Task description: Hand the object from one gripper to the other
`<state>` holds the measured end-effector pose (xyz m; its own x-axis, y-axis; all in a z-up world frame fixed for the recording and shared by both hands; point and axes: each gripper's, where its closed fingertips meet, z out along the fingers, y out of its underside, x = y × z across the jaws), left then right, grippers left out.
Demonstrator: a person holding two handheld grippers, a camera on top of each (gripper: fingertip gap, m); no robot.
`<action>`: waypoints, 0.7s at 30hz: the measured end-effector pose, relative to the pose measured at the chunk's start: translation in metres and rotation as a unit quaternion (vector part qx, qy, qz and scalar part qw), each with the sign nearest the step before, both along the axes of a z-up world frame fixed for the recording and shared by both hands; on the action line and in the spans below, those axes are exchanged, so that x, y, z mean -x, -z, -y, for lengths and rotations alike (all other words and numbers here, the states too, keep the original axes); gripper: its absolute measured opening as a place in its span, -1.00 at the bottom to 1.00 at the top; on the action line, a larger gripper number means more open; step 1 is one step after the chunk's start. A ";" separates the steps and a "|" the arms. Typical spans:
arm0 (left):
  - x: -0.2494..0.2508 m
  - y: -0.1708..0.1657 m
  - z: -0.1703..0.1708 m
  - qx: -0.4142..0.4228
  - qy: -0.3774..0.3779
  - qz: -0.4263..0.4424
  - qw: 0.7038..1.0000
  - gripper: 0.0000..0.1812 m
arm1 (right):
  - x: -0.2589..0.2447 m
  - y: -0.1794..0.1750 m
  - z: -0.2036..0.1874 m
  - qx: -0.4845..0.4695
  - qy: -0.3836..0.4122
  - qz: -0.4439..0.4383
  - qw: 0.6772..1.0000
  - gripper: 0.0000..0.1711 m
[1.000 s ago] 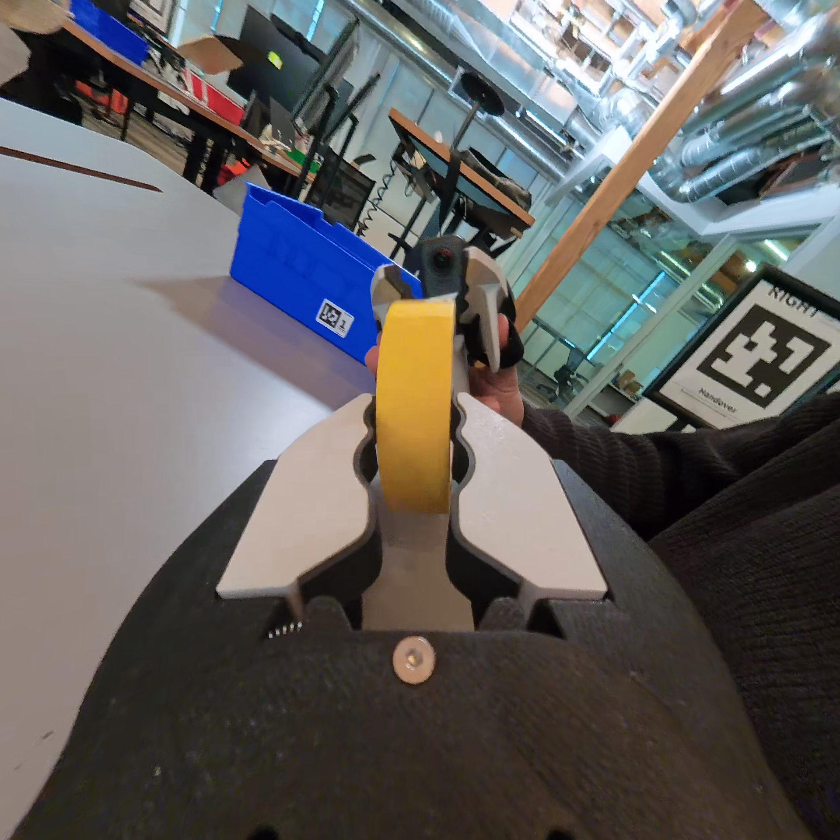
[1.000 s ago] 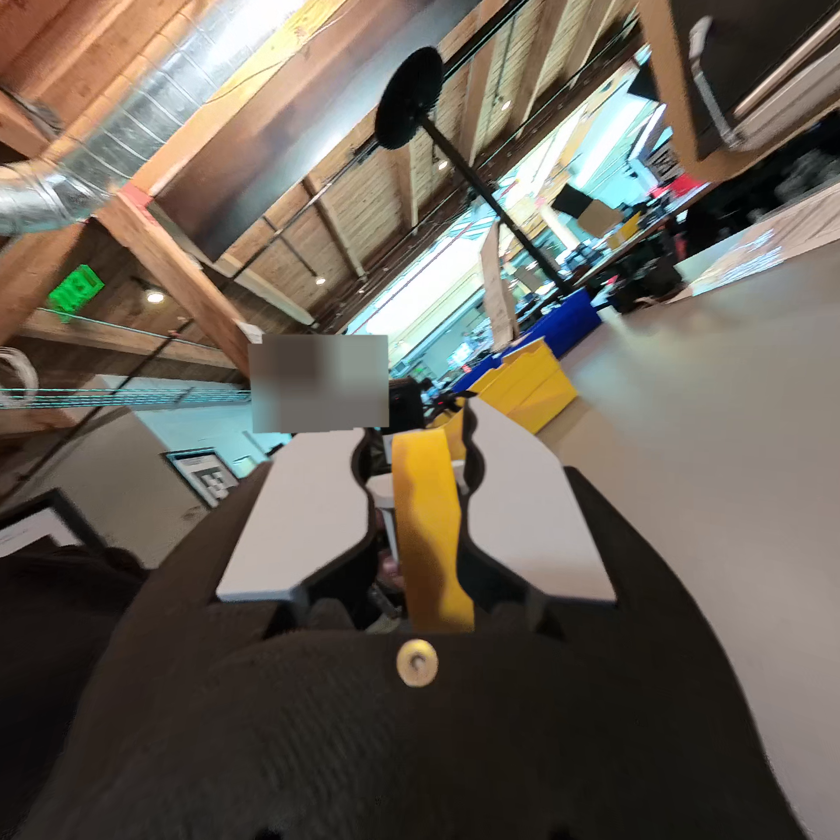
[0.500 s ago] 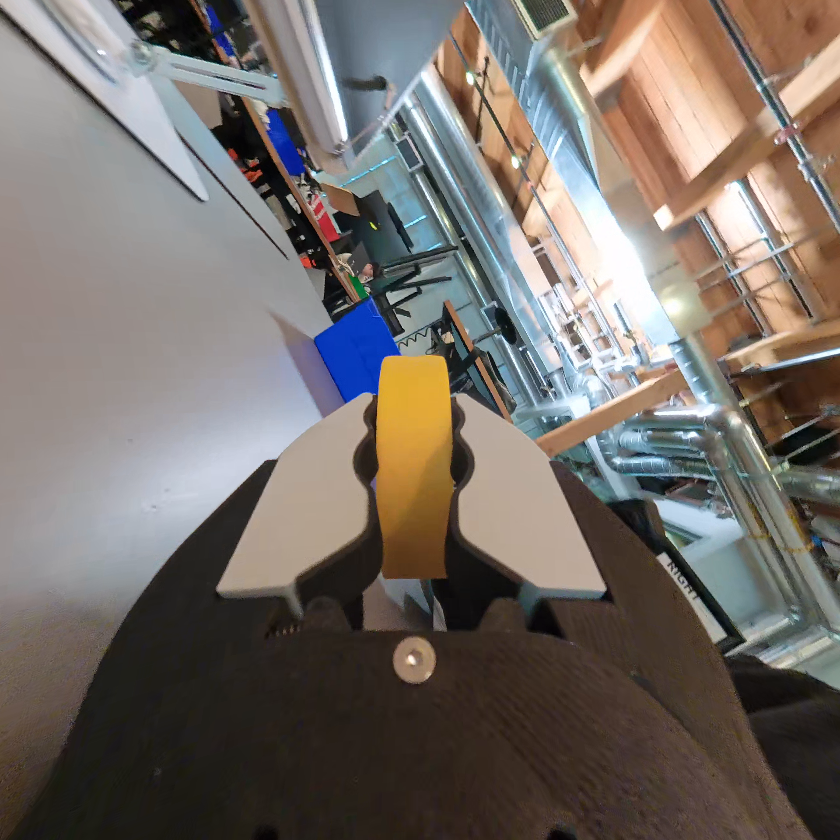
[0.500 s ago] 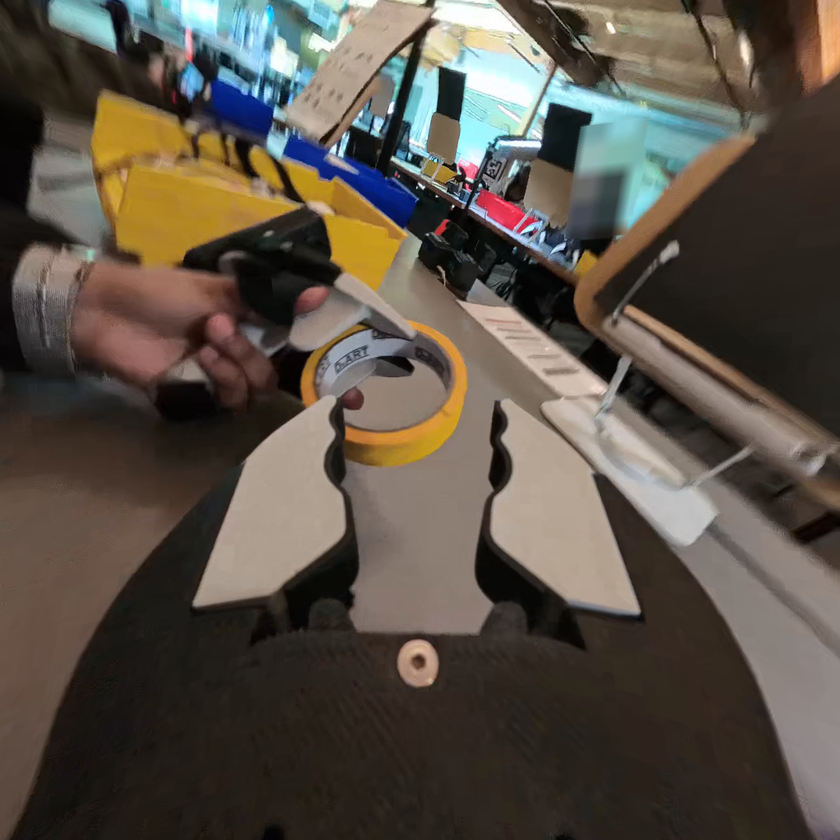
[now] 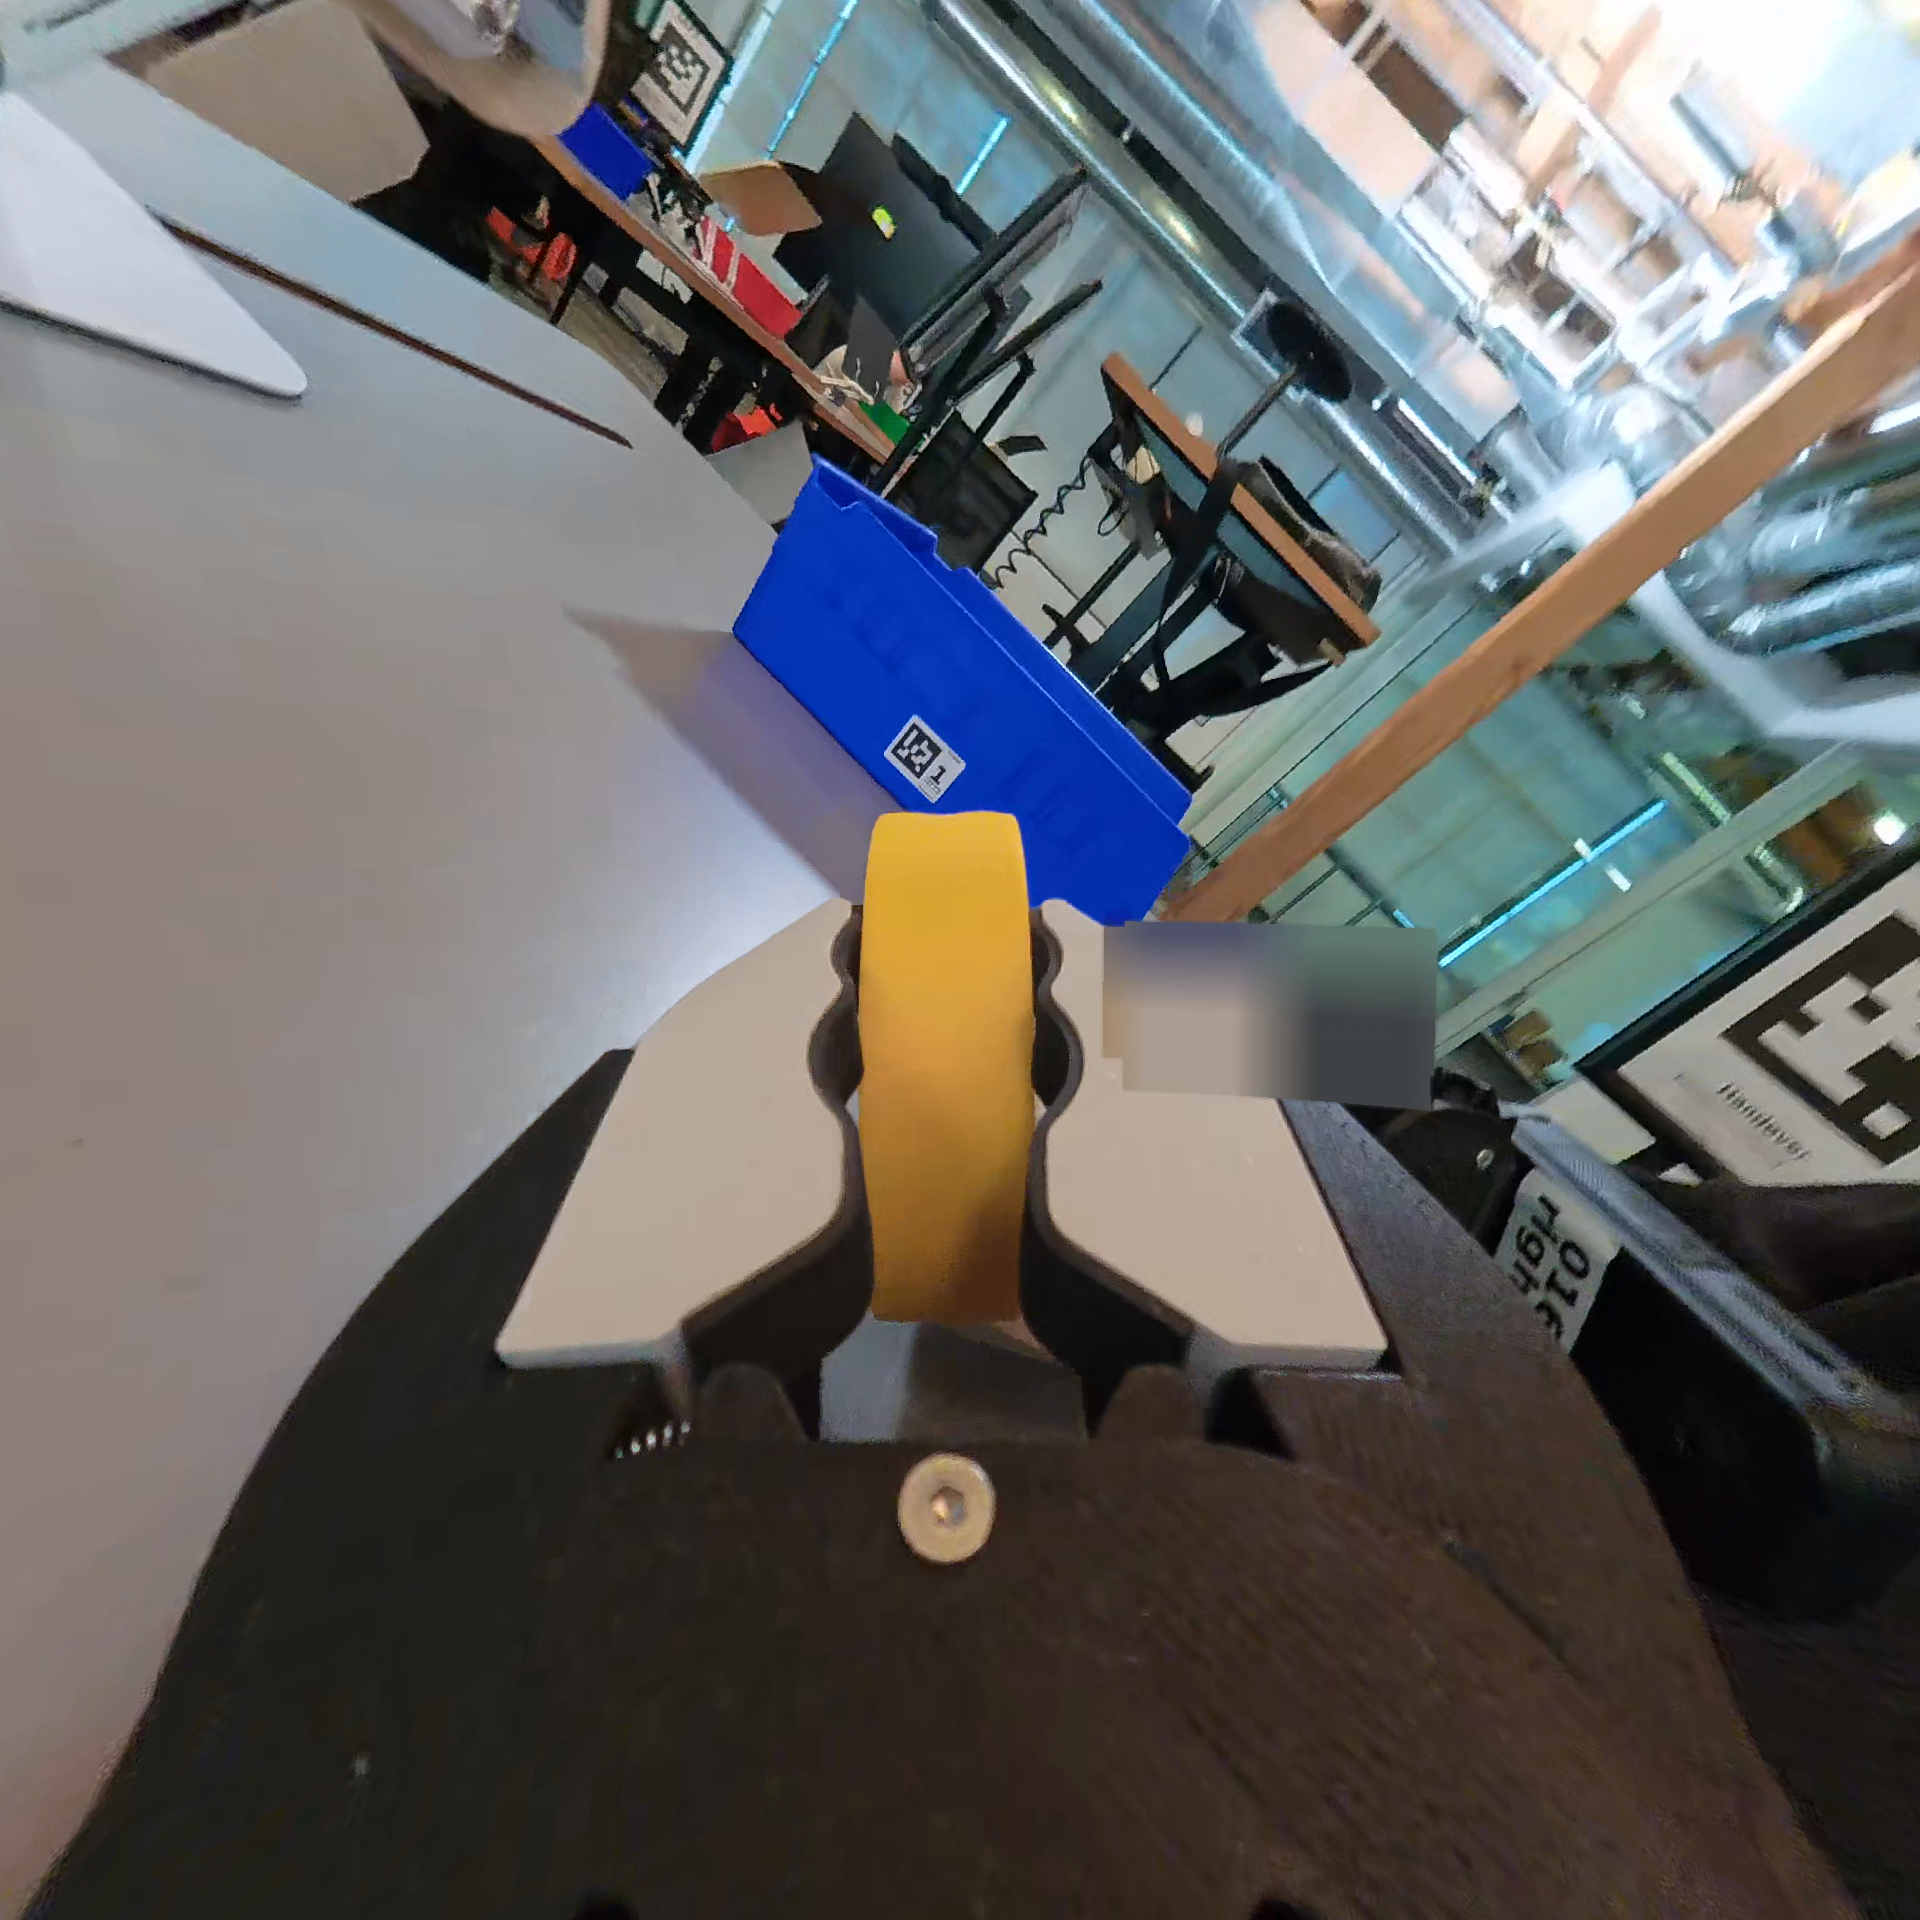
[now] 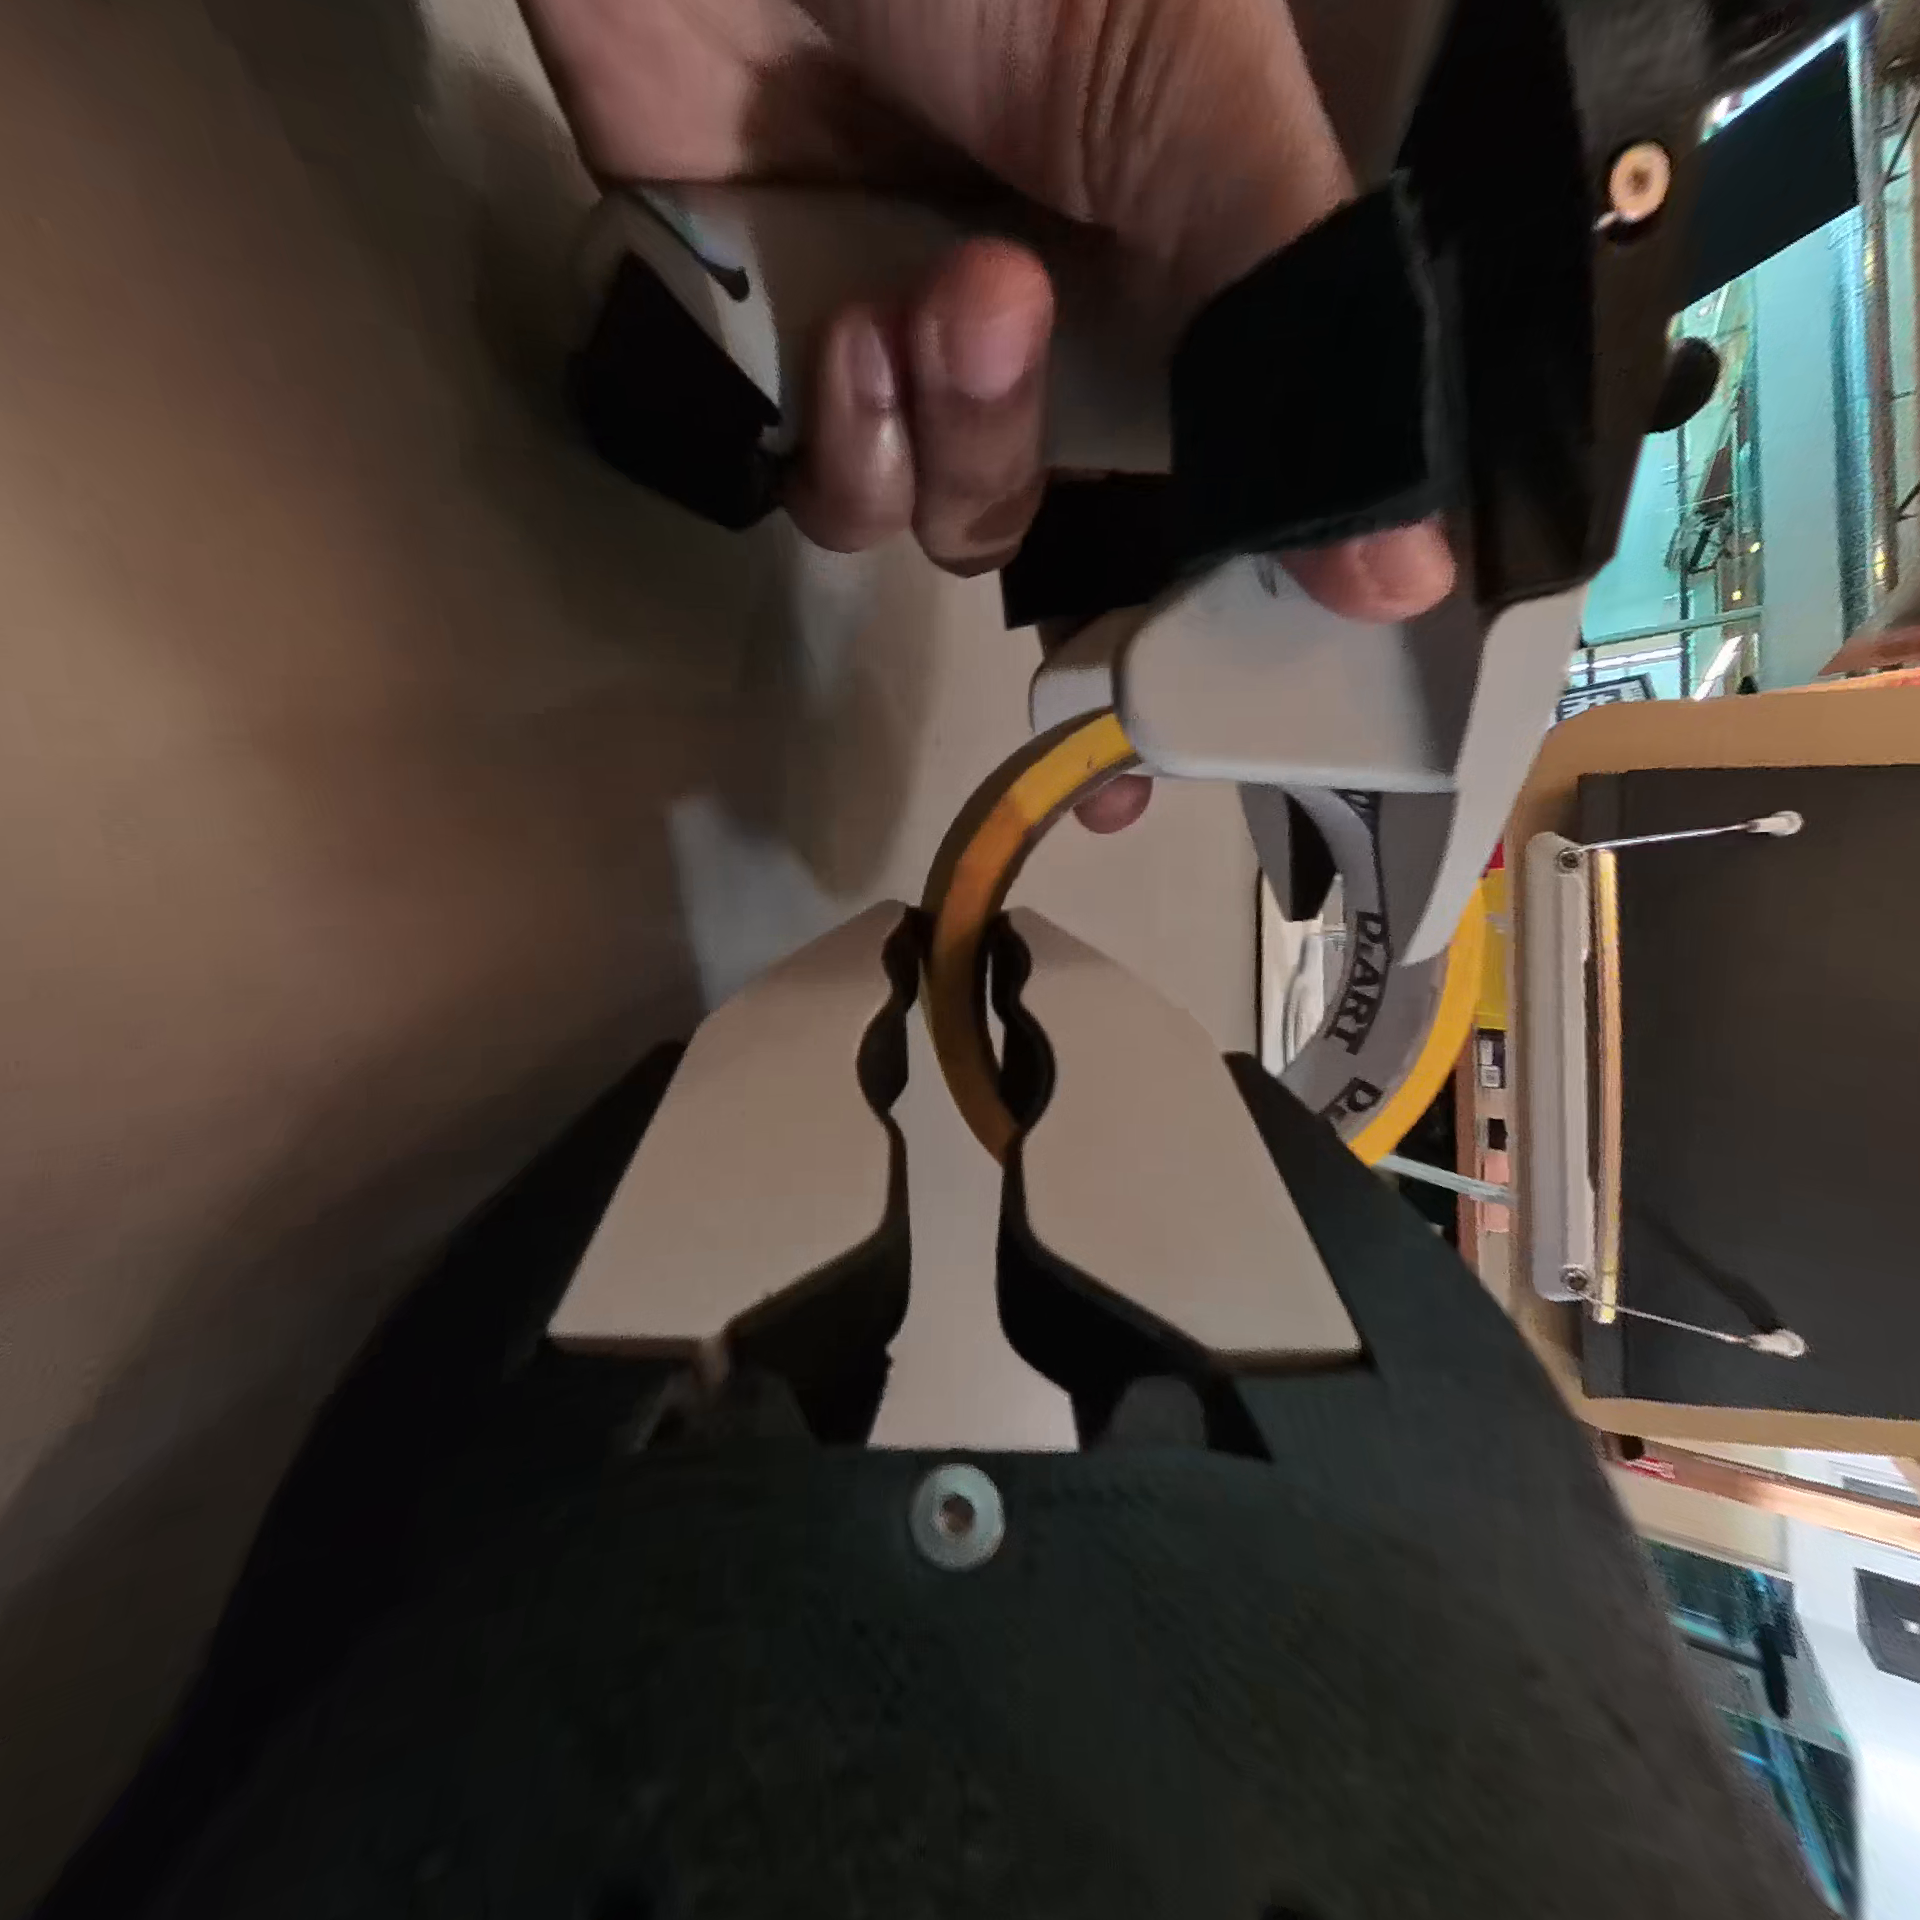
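A yellow tape roll [image 5: 945, 1039] stands edge-on between the fingers of my left gripper [image 5: 945, 925], which is shut on it above the grey table [image 5: 312, 727]. In the right wrist view the roll [image 6: 987, 831] shows as a ring. My right gripper [image 6: 956, 925] is shut on the ring's near wall, with one finger inside the ring and one outside. The left gripper [image 6: 1247, 769], held by a hand [image 6: 987, 312], clamps the far side of the same roll. Both grippers hold the roll at once.
A blue bin [image 5: 966, 707] with a square marker stands on the table's far edge. A white board with a black pattern [image 5: 1818, 1039] is at the right. A black panel with a metal clip [image 6: 1714, 1091] lies right of the roll. One gripper's finger ends stand about 7 centimeters off the other's.
My right gripper, open in front of the roll half a second ago, has closed on its rim. My left gripper has kept its hold. Both views have swung round.
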<state>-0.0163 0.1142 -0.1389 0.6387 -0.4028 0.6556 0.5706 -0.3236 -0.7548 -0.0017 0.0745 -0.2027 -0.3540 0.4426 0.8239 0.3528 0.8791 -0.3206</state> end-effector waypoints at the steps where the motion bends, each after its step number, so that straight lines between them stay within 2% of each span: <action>1: -0.001 -0.004 0.001 -0.014 0.003 -0.010 1.000 -0.67 | 0.000 -0.001 0.000 0.004 0.001 0.000 1.000 -0.85; 3: -0.004 -0.014 0.004 -0.044 0.013 -0.012 0.999 -0.47 | 0.001 -0.006 -0.001 0.014 -0.001 -0.013 1.000 -0.86; 4: -0.003 -0.018 0.004 -0.056 0.005 -0.009 0.998 -0.26 | 0.000 -0.008 -0.002 0.021 0.001 -0.017 1.000 -0.86; 5: -0.001 -0.021 0.003 -0.064 -0.004 -0.005 0.998 -0.14 | 0.001 -0.010 -0.003 0.032 0.003 -0.023 0.999 -0.86; 7: 0.004 -0.027 0.004 -0.081 -0.017 0.004 0.997 0.04 | 0.001 -0.017 -0.004 0.072 0.006 -0.040 0.997 -0.86; 9: 0.008 -0.033 0.005 -0.099 -0.026 0.008 0.995 0.17 | 0.001 -0.026 -0.004 0.152 0.006 -0.059 0.987 -0.87; 11: 0.010 -0.037 0.006 -0.111 -0.031 0.003 0.993 0.27 | 0.000 -0.036 -0.005 0.257 0.004 -0.075 0.963 -0.87; 14: 0.005 -0.038 0.007 -0.121 -0.020 -0.022 0.992 0.39 | -0.005 -0.059 -0.002 0.440 -0.040 -0.097 0.892 -0.87; 17: -0.011 -0.033 0.009 -0.128 0.005 -0.090 0.988 0.49 | -0.012 -0.087 -0.012 0.602 -0.062 -0.122 0.786 -0.86; 19: -0.021 -0.023 0.008 -0.125 0.013 -0.165 0.978 0.56 | -0.018 -0.097 -0.017 0.677 -0.080 -0.114 0.722 -0.87; 21: -0.029 -0.010 0.006 -0.122 0.013 -0.245 0.962 0.62 | -0.021 -0.098 -0.017 0.720 -0.090 -0.090 0.682 -0.87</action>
